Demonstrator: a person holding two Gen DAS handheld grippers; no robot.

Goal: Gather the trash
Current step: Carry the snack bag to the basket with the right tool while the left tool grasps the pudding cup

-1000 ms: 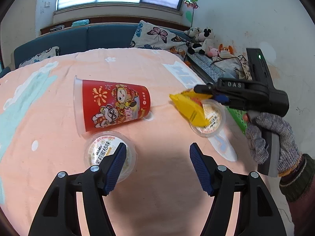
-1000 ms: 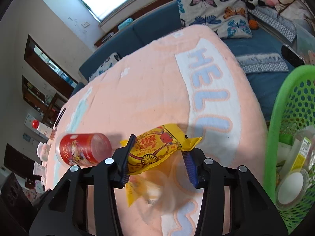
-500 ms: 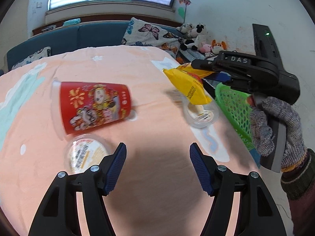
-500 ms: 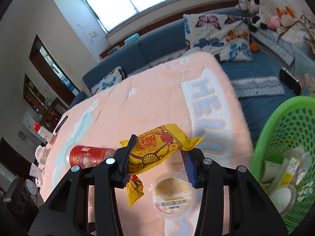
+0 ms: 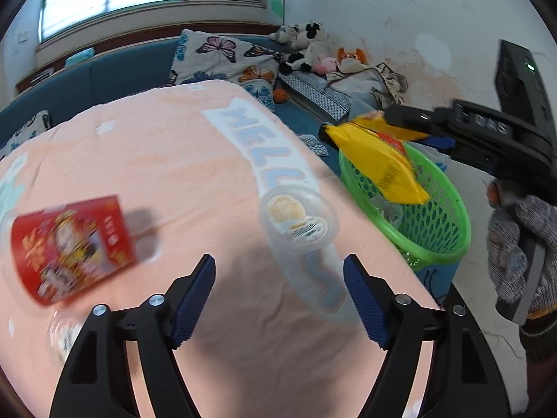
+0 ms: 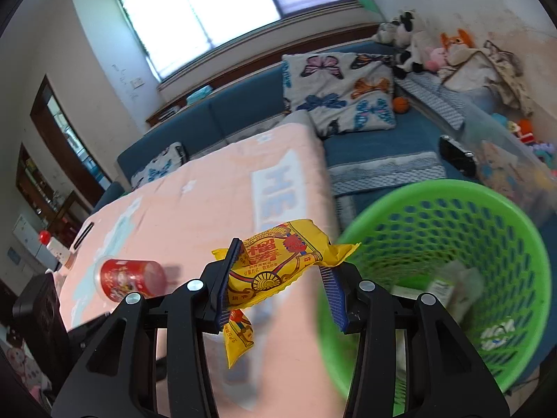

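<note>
Since one second ago my right gripper (image 6: 280, 284) carried yellow wrapper (image 6: 278, 268) off the bed | clenched on it | green basket (image 6: 452, 191) lay right-below | left gripper (image 5: 278, 299) released.

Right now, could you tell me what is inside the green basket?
The green basket holds pale wrappers and packets; its left part is hidden behind the right gripper and yellow wrapper.

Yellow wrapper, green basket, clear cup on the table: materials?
Yellow snack wrapper: looks like thin glossy plastic film; it creases and has crimped ends, pinched in the right gripper.
Green basket: apparently moulded plastic, smooth, with a perforated wall.
Clear cup: likely thin transparent plastic with a printed lid; blur leaves the finish open.
</note>
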